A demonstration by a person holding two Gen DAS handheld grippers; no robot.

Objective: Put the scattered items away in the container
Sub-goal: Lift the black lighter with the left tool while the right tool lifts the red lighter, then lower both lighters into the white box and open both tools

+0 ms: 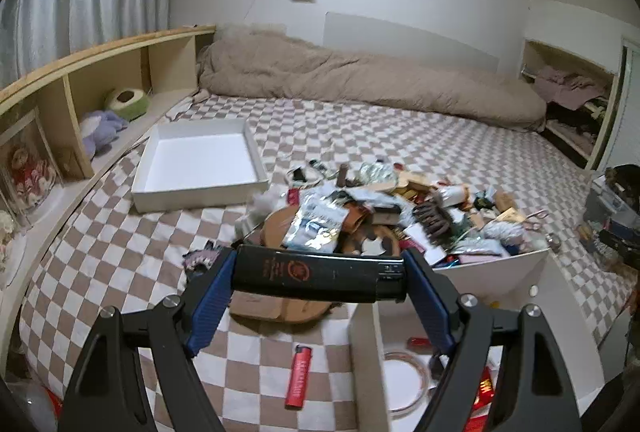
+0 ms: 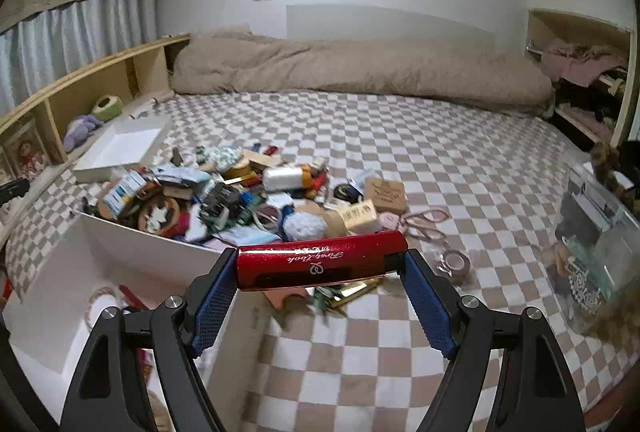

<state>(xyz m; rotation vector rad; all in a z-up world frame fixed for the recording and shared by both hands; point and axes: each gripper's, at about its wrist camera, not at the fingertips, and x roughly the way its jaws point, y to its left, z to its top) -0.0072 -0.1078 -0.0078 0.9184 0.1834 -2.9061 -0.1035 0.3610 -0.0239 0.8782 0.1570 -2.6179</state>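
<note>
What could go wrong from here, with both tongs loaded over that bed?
1. Left tongs grip the black lighter end to end, only at its tips; a tilt might pop it loose.
2. Right tongs hold the glossy red lighter the same way, so it may slip.
3. The white box sits beside a heaped pile leaning at its wall; a careless drop could knock clutter around or miss the box.

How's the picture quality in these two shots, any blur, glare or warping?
Left wrist view: strong fisheye bending with dark corners; the pile of clutter is smeared, while the black lighter in the left tool stays sharp. Right wrist view: same warping; glare streaks the red lighter in the right tool, and the clear bag at the right edge is blurred.
</note>
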